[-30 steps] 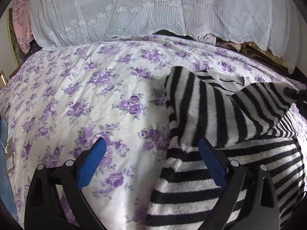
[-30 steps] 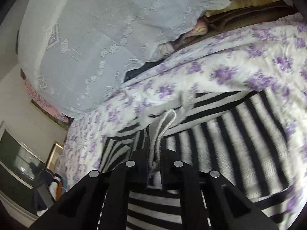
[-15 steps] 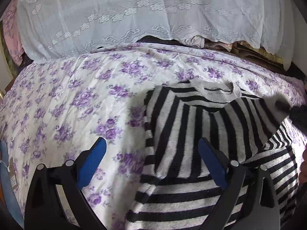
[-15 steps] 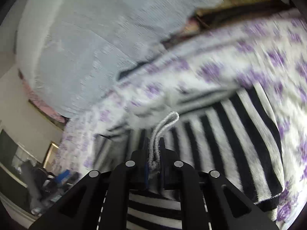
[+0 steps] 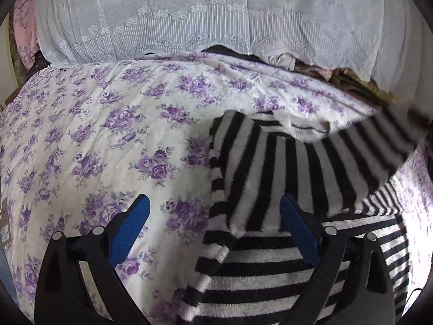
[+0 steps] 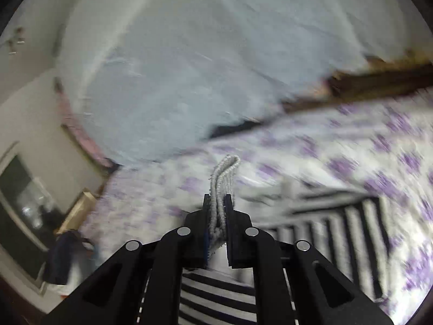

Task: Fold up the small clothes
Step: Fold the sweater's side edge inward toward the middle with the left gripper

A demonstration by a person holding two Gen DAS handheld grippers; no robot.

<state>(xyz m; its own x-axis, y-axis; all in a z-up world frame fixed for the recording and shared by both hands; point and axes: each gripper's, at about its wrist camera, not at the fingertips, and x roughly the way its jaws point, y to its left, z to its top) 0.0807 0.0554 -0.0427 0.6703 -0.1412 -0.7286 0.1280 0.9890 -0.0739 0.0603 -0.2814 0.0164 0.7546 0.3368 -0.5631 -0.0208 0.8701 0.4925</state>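
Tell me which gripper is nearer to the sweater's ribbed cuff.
Right. The right gripper is shut on the ribbed cuff, which pokes out between its fingertips. The left gripper hangs open over the striped sweater, gripping nothing.

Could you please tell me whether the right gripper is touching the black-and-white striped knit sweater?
Touching. The right wrist view shows the right gripper shut on the striped sweater's pale ribbed edge, pinched between its pads.
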